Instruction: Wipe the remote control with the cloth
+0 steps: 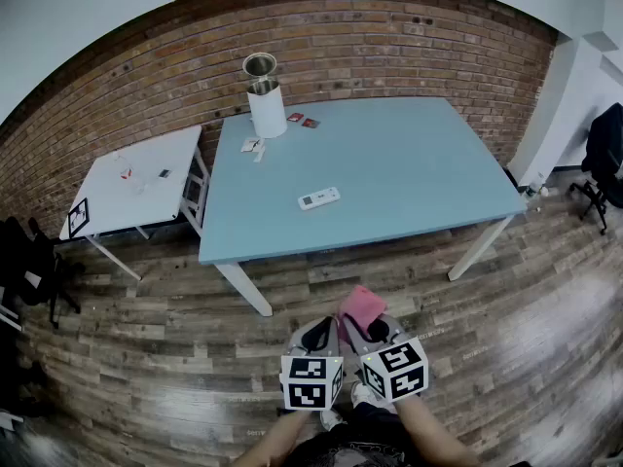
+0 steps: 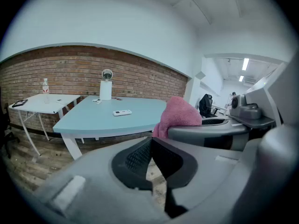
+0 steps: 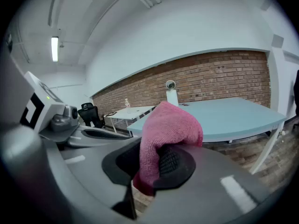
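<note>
Pink cloth (image 3: 168, 125) sits bunched between the jaws of the right tool (image 1: 368, 324), pads pressed into the fabric, one fold spilling over the top and a tail hanging below. Left tool (image 2: 150, 158) is closed with nothing in it, its ribbed pads meeting face to face. Both tools are held side by side, low and close to the person's body, over the wood plank floor (image 1: 506, 319) and well short of the near edge of the light blue surface (image 1: 419, 154). Remote control (image 1: 318, 198), white, lies flat on that surface toward the near edge, left of centre, well apart from cloth and tools; nothing touches it. Near the far left corner of the surface stands a white cylinder (image 1: 267, 113) with a round metal piece on top. Small cards (image 1: 302, 120) lie near it, red ones to its right, pale scraps in front. Second, smaller white surface (image 1: 146, 173) stands close by on the left, carrying a few small items and a bottle (image 2: 45, 85). Brick wall (image 1: 409, 37) runs behind both. Black office chair (image 1: 605, 149) stands at the far right.
</note>
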Available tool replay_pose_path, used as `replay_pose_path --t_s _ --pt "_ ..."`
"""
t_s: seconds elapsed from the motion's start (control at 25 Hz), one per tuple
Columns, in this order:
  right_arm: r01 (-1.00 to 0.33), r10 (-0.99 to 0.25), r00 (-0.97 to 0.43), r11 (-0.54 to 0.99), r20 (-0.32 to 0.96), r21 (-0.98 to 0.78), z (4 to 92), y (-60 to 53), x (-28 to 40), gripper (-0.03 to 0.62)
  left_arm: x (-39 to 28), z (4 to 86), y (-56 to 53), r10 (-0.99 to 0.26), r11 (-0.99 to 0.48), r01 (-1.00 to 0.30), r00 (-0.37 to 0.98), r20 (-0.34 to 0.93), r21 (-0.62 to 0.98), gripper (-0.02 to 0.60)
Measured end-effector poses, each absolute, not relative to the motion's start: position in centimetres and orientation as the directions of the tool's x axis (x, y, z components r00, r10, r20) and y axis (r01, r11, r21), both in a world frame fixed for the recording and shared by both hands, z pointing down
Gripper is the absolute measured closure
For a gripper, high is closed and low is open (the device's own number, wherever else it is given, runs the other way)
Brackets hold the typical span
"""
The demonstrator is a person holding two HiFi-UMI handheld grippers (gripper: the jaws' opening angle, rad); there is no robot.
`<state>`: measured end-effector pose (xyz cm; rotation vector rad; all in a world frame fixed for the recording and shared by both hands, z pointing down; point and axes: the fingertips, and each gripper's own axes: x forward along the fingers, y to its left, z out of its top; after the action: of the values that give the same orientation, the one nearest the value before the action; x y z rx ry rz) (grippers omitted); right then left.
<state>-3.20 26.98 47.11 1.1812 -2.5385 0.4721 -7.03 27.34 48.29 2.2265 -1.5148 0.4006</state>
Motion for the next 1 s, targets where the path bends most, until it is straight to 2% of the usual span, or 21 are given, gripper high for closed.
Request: replay_pose_path --t_s 0.56,1.0 --pt "-0.784 -0.683 -0.608 0.597 0.405 -0.170 48.0 25.0 -3.9 0.531 -7.7 49.4 25.2 -0.798 -0.341 -0.923 0.385 0.464 0.180 0.581" --pt "-0.750 -0.639 -0.650 0.628 0.411 -0.209 49.9 16.3 -5.0 0.531 -9.0 51.3 17.2 -0.801 -0.291 -0.943 0.331 0.498 0.159 0.580"
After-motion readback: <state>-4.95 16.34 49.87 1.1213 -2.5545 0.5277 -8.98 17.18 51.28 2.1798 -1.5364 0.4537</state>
